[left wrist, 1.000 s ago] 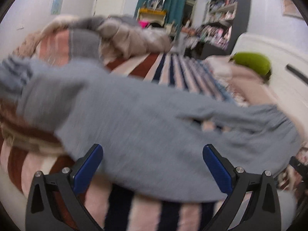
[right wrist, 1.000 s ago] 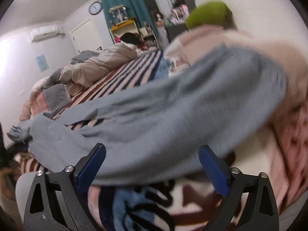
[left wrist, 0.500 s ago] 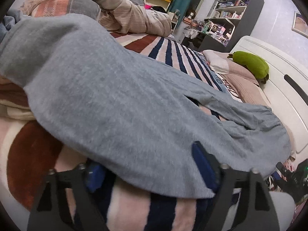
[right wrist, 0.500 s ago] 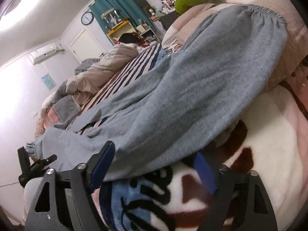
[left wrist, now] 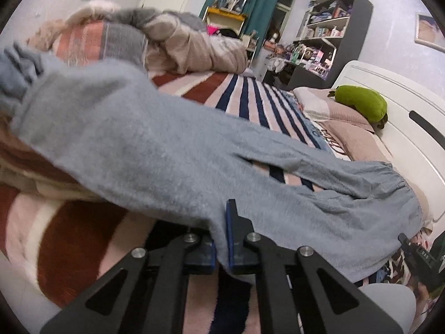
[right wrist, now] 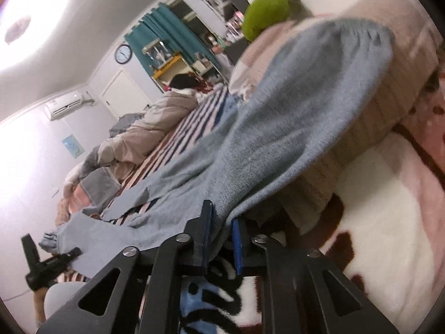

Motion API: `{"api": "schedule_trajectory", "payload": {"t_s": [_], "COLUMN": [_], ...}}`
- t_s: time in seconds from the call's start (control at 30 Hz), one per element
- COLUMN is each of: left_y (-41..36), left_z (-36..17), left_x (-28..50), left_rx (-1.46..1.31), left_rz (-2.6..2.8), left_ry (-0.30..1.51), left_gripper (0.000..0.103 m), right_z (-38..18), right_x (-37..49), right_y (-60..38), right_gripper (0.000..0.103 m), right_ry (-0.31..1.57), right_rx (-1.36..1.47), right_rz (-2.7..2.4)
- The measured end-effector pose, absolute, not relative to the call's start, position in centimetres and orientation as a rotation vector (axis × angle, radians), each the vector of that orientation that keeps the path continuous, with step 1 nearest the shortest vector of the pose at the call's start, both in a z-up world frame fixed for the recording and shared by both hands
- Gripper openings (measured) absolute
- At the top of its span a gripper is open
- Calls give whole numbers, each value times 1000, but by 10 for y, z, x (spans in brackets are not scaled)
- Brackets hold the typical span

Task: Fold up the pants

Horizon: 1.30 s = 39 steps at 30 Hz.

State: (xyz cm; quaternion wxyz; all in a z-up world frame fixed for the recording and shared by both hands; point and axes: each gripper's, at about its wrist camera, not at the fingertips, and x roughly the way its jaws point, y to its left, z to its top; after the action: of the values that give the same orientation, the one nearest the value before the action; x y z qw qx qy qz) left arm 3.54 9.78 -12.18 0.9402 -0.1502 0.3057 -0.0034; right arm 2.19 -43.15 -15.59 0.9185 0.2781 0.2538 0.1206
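Observation:
Grey-blue pants [left wrist: 139,144] lie lengthwise across the bed, with the gathered waistband [left wrist: 395,183] at the right and a bunched cuff [left wrist: 16,66] at the far left. My left gripper [left wrist: 221,239] has its jaws closing tight on the near edge of a leg, and fabric is pinched between the blue pads. The right wrist view shows the pants [right wrist: 278,139] draped up over a beige pillow [right wrist: 389,83]. There my right gripper [right wrist: 221,236] is also closing hard on the near edge close to the waist. Each gripper shows small in the other's view: the right gripper [left wrist: 414,250] and the left gripper [right wrist: 50,261].
A striped blanket [left wrist: 250,94] covers the bed. A rumpled duvet [left wrist: 189,44] is piled at the far end. A green plush [left wrist: 361,103] rests on pillows against the white headboard [left wrist: 411,139]. Crowded shelves [left wrist: 333,27] stand beyond the bed.
Both grippers went from wide open to shut on the near edge of the pants. The right gripper rolled and dipped a little. The fabric now lifts slightly at both pinch points.

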Motion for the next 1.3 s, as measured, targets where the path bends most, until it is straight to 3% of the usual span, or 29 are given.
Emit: {"api": "schedule_trajectory", "payload": {"t_s": [0.67,0.93,1.3], "left_y": [98,101,99], "left_z": [-37,-40,-78], "left_x": [113,192,294], "left_rx": [-149,-85,-7], "left_rz": [-37,-28,-28], "left_ry": [531,599,730], "left_gripper": [3,3,4], "right_z": [-72,-56,-81], "right_x": [115,197,304], "right_y": [-423,-412,-390], "right_gripper": [3,3,3], "right_ry": [435,531,740], "right_rx": [379,266,76], "right_rz": [322,311,294]}}
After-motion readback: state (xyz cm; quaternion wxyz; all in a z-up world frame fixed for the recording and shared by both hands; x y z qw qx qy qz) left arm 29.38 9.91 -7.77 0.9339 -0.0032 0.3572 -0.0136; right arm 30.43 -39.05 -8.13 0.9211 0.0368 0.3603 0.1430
